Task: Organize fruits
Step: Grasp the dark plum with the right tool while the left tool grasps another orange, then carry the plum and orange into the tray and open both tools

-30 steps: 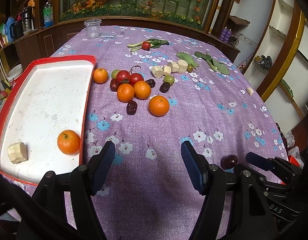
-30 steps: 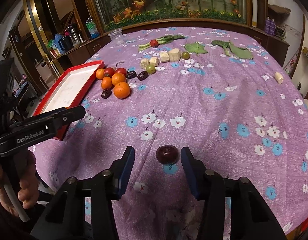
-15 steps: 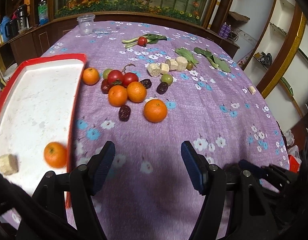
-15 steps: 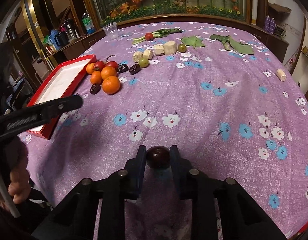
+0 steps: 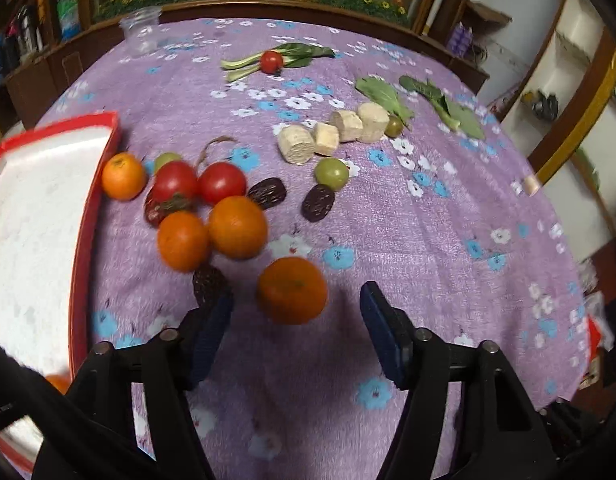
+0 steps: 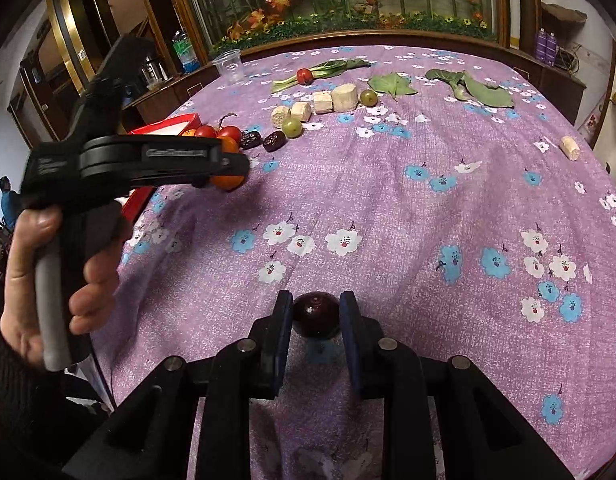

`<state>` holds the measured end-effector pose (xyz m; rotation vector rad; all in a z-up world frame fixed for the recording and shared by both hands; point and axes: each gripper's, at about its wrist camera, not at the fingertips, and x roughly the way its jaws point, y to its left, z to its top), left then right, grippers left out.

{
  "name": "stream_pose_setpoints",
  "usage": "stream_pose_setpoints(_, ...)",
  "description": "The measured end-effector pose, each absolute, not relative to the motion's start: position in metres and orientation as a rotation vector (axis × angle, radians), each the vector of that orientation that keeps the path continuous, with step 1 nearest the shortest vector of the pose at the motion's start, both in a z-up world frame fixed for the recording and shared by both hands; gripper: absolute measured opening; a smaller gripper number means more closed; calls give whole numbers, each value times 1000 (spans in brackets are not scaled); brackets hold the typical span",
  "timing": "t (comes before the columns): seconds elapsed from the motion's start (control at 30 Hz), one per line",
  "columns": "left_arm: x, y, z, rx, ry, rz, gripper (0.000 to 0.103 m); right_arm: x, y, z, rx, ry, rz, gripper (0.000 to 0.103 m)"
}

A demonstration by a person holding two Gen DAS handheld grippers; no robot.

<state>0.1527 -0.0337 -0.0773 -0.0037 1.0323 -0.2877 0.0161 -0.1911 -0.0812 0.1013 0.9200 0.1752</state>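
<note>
Purple flowered cloth covers the table [image 6: 387,200]. The right gripper [image 6: 316,316] has now closed on a dark plum [image 6: 315,315] that lay loose between its jaws a moment ago. The left gripper [image 5: 296,320], spread wide, has advanced to an orange [image 5: 292,290], seemingly its next pick. Dates and tomatoes crowd beside it; the red tray [image 5: 84,216] waits left.

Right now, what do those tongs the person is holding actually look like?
Both are black plastic tools. The right tongs have two flat dark-blue pads on black linkage arms with round silver pivot pins. The left tongs match. In the right wrist view, the left tool has a long black body with faint raised lettering and a grey grip, in a bare hand with a dark sleeve.
</note>
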Motion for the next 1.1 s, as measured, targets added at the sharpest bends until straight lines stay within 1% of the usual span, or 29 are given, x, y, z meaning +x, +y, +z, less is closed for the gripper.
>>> stream_pose_setpoints(0.07, 158, -39, -82, 18, 1041, -258, 48, 16, -191, -81, 98, 919, 179, 25)
stream_pose_setpoints(0.1, 161, -40, -86, 23, 1059, -247, 43, 15, -191, -81, 101, 918, 179, 27)
stream_pose_setpoints(0.13, 162, -40, -88, 25, 1067, -231, 37, 15, -191, -82, 106, 921, 182, 27)
stream_pose_setpoints(0.17, 161, -40, -86, 26, 1055, -225, 34, 16, -192, -83, 114, 926, 185, 26)
stream_pose_setpoints(0.43, 140, -33, -73, -14, 1007, -265, 33, 12, -192, -79, 106, 906, 185, 25)
stream_pose_setpoints(0.67, 106, -12, -44, -66, 955, -267, 33, 6, -179, -54, 82, 855, 200, 25)
stream_pose_setpoints(0.87, 77, 26, -12, -70, 883, -193, 33, 9, -155, -33, 71, 816, 244, 25)
stream_pose_setpoints(1.1, 69, 83, 8, -120, 840, -114, 33, 26, -106, -11, 46, 785, 337, 25)
